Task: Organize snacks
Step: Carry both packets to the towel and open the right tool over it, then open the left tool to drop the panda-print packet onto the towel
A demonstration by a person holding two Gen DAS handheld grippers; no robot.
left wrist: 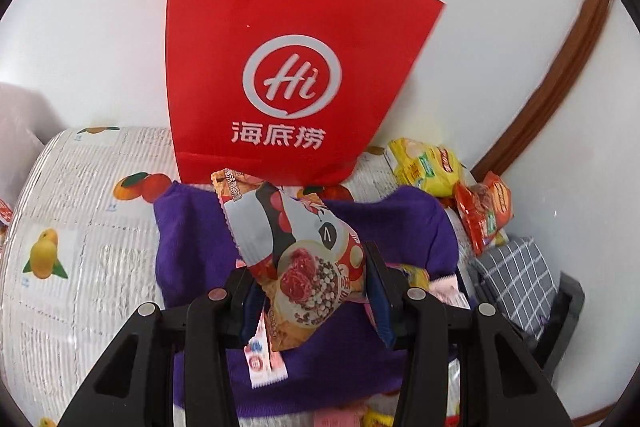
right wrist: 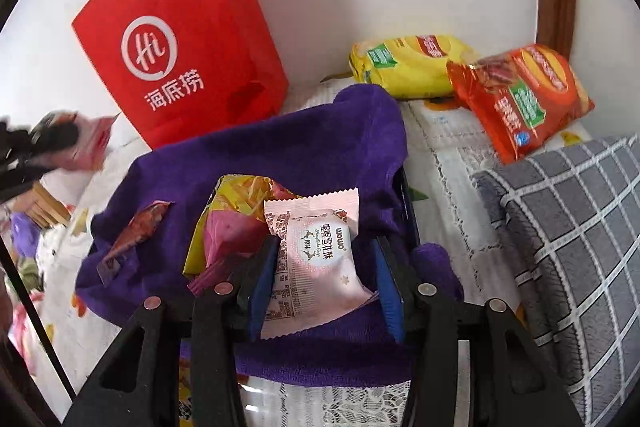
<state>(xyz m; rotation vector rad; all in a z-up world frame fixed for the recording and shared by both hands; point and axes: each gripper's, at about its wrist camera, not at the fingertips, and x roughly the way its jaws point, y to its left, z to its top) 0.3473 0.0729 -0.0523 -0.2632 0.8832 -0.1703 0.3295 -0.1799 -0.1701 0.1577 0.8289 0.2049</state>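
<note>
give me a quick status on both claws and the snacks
Left claw shut on panda snack pack. Right claw open around pink pack, on purple cloth. Red bag ahead, unobstructed.

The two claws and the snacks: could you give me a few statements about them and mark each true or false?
1. The left claw grips a snack packet printed with a panda. True.
2. The red paper bag lies flat on the table. False: it stands upright against the wall.
3. A pink packet sits between the fingers of the right claw. True.
4. The purple cloth is bare. False: several snack packets lie on it.
5. The yellow packet and the orange packet lie inside the red bag. False: both lie outside, near the wall.
</note>
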